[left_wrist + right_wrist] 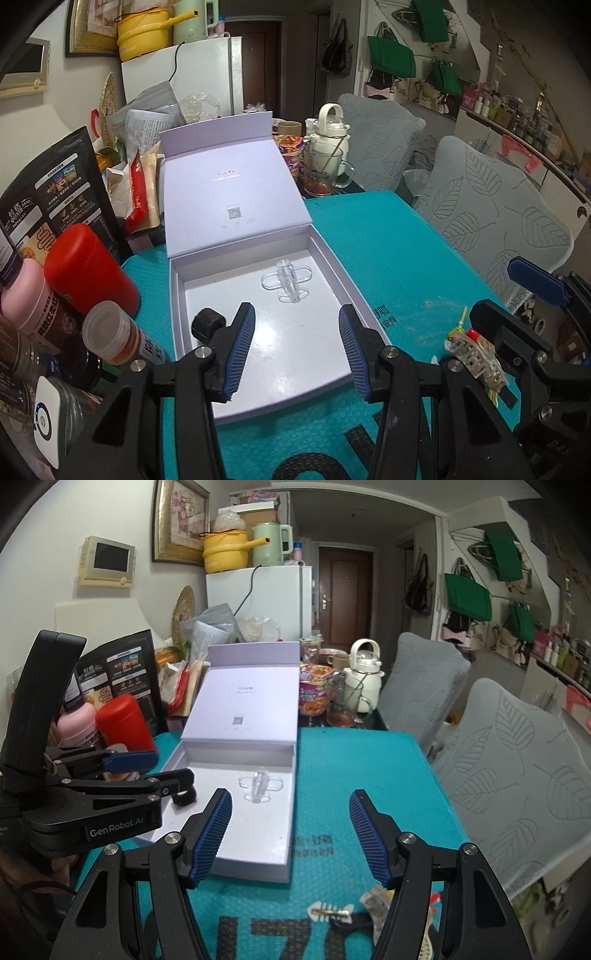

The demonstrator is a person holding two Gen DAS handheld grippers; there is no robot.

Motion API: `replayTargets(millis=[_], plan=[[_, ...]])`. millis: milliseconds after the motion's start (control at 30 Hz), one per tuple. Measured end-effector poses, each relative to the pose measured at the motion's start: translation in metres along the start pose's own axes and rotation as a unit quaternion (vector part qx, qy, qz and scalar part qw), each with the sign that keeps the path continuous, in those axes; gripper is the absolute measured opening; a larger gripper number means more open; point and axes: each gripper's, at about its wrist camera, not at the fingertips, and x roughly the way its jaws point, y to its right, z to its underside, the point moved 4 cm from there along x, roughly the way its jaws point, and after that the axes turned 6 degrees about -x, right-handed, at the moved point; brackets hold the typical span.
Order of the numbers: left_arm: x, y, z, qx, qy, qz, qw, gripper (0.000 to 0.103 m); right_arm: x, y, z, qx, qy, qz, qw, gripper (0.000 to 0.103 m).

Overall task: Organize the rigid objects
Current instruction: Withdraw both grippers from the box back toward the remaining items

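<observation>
An open lavender box (369,314) (258,860) lies on the teal mat with its lid standing up behind. On its white floor rest a clear plastic clip (286,282) (260,782) and a small black cylinder (208,323) (184,797). My left gripper (297,350) (159,770) hovers open over the box's near half, nothing between its pads. My right gripper (290,838) (517,306) hangs open over the mat beside the box's right wall, also empty. Colourful hair clips (476,354) (376,904) and a fishbone clip (328,912) lie on the mat beneath the right gripper.
A red canister (88,273), a pink bottle (29,295) and several jars crowd the box's left side. Behind the box stand a noodle cup (314,694), a glass mug (323,170) and a white kettle (364,672). Two grey-covered chairs (491,221) line the table's right edge.
</observation>
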Motion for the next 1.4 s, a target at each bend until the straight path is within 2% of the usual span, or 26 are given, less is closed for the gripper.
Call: replayTargets(millis=[633,700,733,767,1100,1267,1400], plan=[[-0.006,0.065,0.050,0.061,-0.028,0.064,0.9957,0.048,-0.050,0.031,0.058,0.036,-0.016,0.064,0.997,0.072],[-0.005,0.071,0.052,0.066,-0.031,0.069,0.9950,0.060,-0.054,0.036,0.064,0.042,-0.018,0.070,0.997,0.073],[-0.004,0.074,0.053,0.068,-0.031,0.073,0.9945,0.072,-0.057,0.039,0.068,0.045,-0.019,0.074,0.996,0.073],[-0.004,0.077,0.054,0.070,-0.031,0.076,0.9942,0.075,-0.058,0.041,0.070,0.047,-0.021,0.078,0.996,0.074],[0.006,0.105,0.063,0.093,-0.050,0.091,0.9902,0.076,-0.076,0.066,0.097,0.072,-0.027,0.110,0.991,0.082],[0.012,0.123,0.068,0.113,-0.047,0.088,0.9886,0.076,-0.077,0.085,0.112,0.093,-0.041,0.123,0.987,0.083],[0.023,0.139,0.074,0.119,-0.065,0.107,0.9849,0.076,-0.080,0.098,0.124,0.102,-0.048,0.134,0.985,0.083]])
